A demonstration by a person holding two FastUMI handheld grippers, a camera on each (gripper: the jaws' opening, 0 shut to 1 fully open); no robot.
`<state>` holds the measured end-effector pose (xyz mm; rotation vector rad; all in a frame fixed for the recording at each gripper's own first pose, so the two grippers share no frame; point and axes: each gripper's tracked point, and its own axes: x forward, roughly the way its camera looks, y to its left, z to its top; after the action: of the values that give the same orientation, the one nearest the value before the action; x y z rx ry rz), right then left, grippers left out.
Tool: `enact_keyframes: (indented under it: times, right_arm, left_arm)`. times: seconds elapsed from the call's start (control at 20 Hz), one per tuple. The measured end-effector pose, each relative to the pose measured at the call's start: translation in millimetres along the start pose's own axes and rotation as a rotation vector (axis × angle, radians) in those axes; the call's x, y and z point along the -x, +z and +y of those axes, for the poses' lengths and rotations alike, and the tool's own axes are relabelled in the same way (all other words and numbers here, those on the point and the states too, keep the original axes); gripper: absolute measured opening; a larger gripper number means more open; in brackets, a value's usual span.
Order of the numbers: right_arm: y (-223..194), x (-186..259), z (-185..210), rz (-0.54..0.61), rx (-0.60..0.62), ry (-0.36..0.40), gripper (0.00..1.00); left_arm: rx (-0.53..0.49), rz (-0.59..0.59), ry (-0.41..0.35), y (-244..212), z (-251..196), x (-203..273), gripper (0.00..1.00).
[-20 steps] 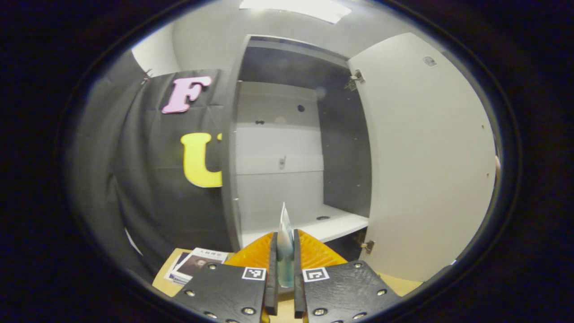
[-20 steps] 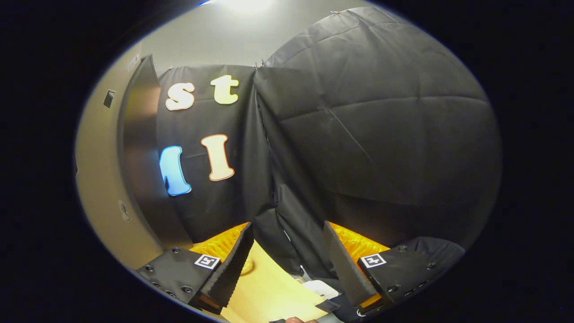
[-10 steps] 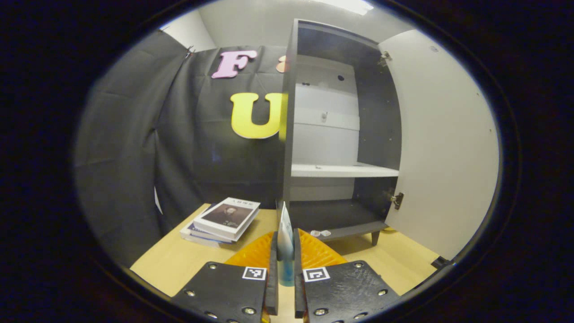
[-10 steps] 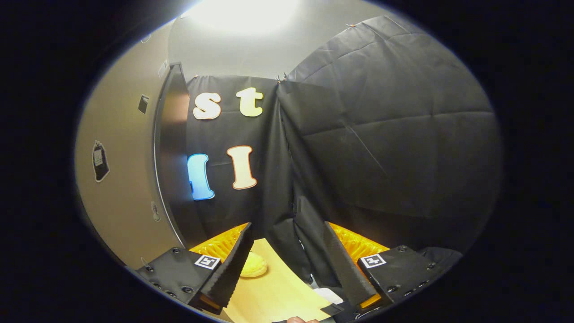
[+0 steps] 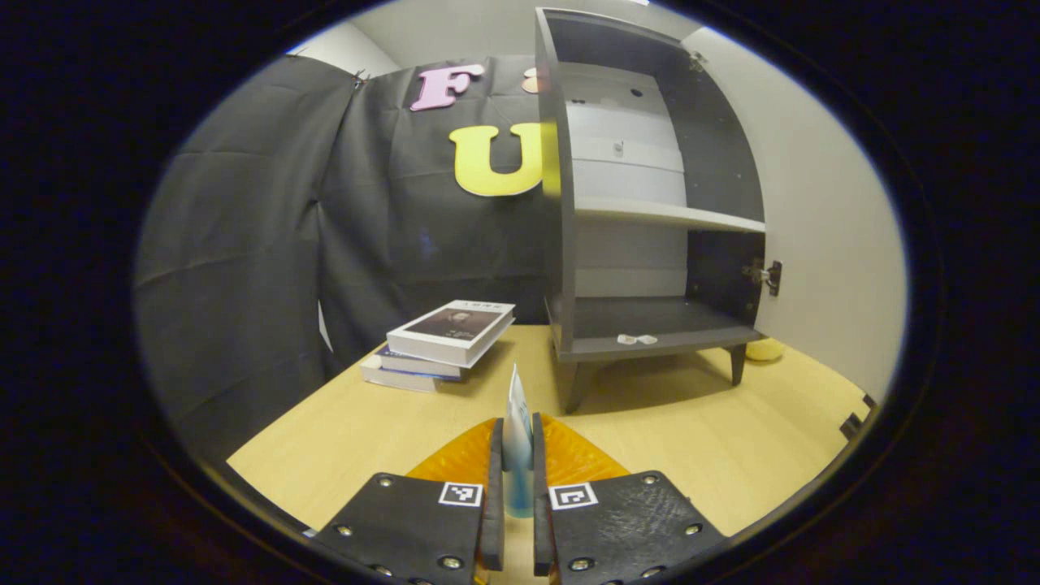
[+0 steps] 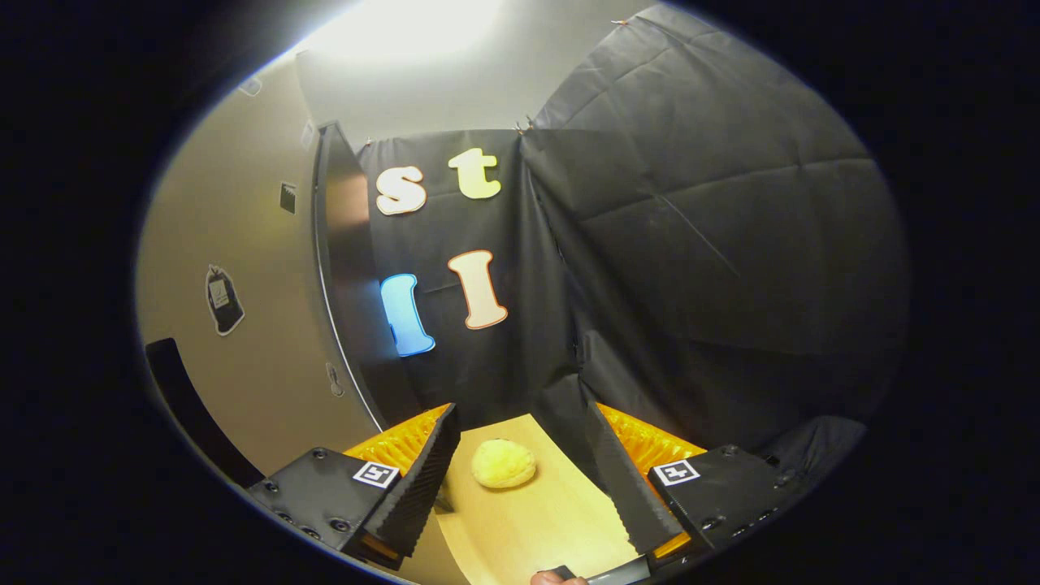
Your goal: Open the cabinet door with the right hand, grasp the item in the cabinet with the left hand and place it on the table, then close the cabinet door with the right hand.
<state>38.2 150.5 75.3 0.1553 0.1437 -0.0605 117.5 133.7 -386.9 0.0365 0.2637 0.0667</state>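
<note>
My left gripper is shut on a thin, flat white-and-blue packet that stands upright between its fingers, above the wooden table. Ahead stands the dark cabinet, its pale door swung wide to the right. Its white shelf is bare. Two small clear pieces lie on its bottom board. In the right gripper view, my right gripper is open with nothing held. The door's outer face rises at its left, apart from the fingers.
A stack of books lies on the table left of the cabinet. A yellow, soft-looking lump sits on the table beyond the right gripper's fingers, also beside the cabinet leg. Black cloth walls close in both sides.
The left gripper has drawn back from the cabinet and come lower with the packet still held, so more table shows. The right gripper view has tipped down, bringing the yellow lump into sight.
</note>
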Motion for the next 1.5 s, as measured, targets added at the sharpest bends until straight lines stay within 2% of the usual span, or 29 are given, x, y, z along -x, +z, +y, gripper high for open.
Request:
enact_keyframes:
  times: [0.05, 0.1, 0.15, 0.25, 0.3, 0.35, 0.45, 0.55, 0.6, 0.65, 0.7, 0.75, 0.8, 0.85, 0.9, 1.15, 1.25, 1.3, 1.35, 1.45, 1.5]
  right_arm:
    - [-4, 2, -2, 0.010, -0.002, -0.002, 0.98]
    - [-6, 3, -7, 0.013, 0.007, -0.015, 0.98]
    - [-5, 4, -12, 0.013, 0.018, -0.030, 0.98]
    - [-6, 8, -15, 0.012, 0.045, -0.050, 0.98]
    - [-6, 7, -16, 0.011, 0.062, -0.068, 0.98]
    - [-8, 7, -19, 0.018, 0.076, -0.083, 1.00]
    - [-11, 9, -21, 0.036, 0.085, -0.093, 0.98]
    - [-14, 10, -22, 0.049, 0.045, -0.102, 0.98]
    - [-16, 8, -20, 0.051, 0.003, -0.104, 0.98]
    - [-17, 6, -19, 0.048, -0.031, -0.106, 0.98]
    - [-20, 6, -21, 0.045, -0.050, -0.114, 0.98]
    - [-21, 6, -21, 0.045, -0.054, -0.117, 0.98]
    - [-22, 7, -22, 0.045, -0.047, -0.121, 0.98]
    - [-24, 7, -23, 0.047, -0.031, -0.127, 0.98]
    - [-29, 9, -24, 0.054, -0.014, -0.130, 0.98]
    - [-53, 29, -19, 0.101, 0.000, -0.119, 0.98]
    - [-54, 25, -14, 0.112, -0.044, -0.105, 0.98]
    - [-53, 21, -14, 0.104, -0.044, -0.104, 0.93]
    - [-51, 19, -17, 0.095, -0.024, -0.110, 0.98]
    - [-55, 15, -23, 0.093, 0.024, -0.117, 0.98]
    - [-59, 13, -25, 0.100, 0.030, -0.115, 0.98]
  left_arm:
    - [0.016, 0.014, -0.003, -12, 1, -2, 0.19]
    - [0.031, 0.017, -0.007, -22, 0, -1, 0.12]
    - [0.028, 0.021, -0.001, -29, 2, -2, 0.16]
    - [0.015, 0.020, 0.001, -42, 4, -3, 0.15]
    - [0.008, 0.021, 0.002, -47, 4, -1, 0.12]
    - [0.014, 0.023, 0.006, -55, 6, 1, 0.15]
    - [0.024, 0.021, 0.005, -63, 4, 5, 0.16]
    - [-0.005, -0.002, 0.009, -61, 2, 9, 0.16]
    - [-0.014, -0.005, 0.009, -64, 1, 10, 0.19]
    - [-0.021, -0.012, 0.007, -64, 0, 11, 0.16]
    - [-0.026, -0.008, 0.003, -65, -1, 14, 0.16]
    - [-0.032, -0.009, -0.003, -65, -2, 16, 0.19]
    - [-0.034, -0.006, -0.010, -64, -3, 18, 0.13]
    - [-0.036, -0.004, -0.020, -65, -3, 19, 0.13]
    - [-0.040, 0.000, -0.029, -65, -4, 19, 0.19]
    - [-0.016, 0.025, -0.064, -61, -2, 19, 0.22]
    - [-0.043, 0.021, -0.083, -55, -4, 22, 0.32]
    - [-0.051, 0.022, -0.094, -51, -6, 22, 0.37]
    - [-0.048, 0.020, -0.109, -45, -9, 24, 0.58]
    - [-0.050, 0.009, -0.118, -30, -11, 34, 0.99]
    - [-0.062, 0.003, -0.121, -23, -14, 37, 0.97]
